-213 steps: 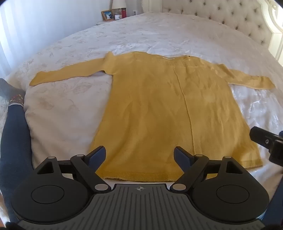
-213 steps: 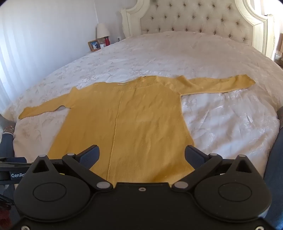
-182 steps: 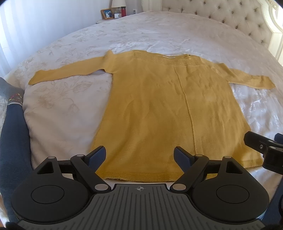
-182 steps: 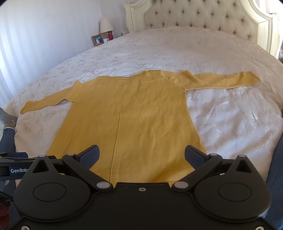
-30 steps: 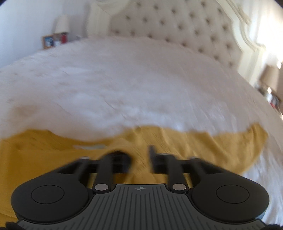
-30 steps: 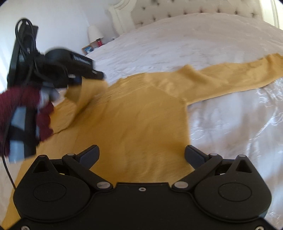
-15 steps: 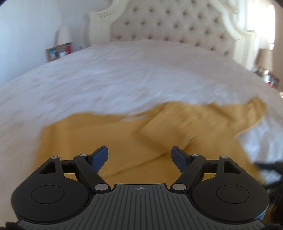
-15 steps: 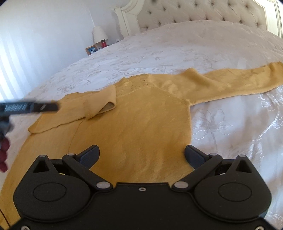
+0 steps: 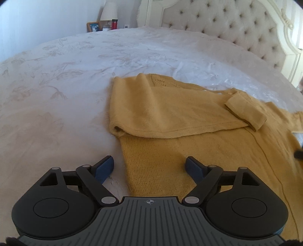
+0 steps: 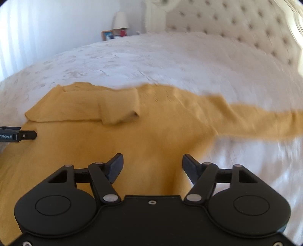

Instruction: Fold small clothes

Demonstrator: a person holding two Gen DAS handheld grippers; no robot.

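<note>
The left gripper (image 9: 149, 168) hangs over the near left edge of a yellow sweater (image 9: 198, 151) spread on a white bedspread (image 9: 75, 75). Its jaws are opening, with nothing pinched; the sweater's side edge lies below the gap, the left finger over bare bedspread, the right over knit. The sweater's left sleeve (image 9: 170, 111) is folded across the chest, its cuff (image 9: 246, 111) doubled back on top near the middle. A tufted headboard (image 9: 227, 26) stands behind. Far left sit a lamp (image 9: 108, 12), a framed photo (image 9: 94, 26) and a red bottle (image 9: 114, 24). A dark, blurred object (image 9: 298, 154) shows at the right edge.
</note>
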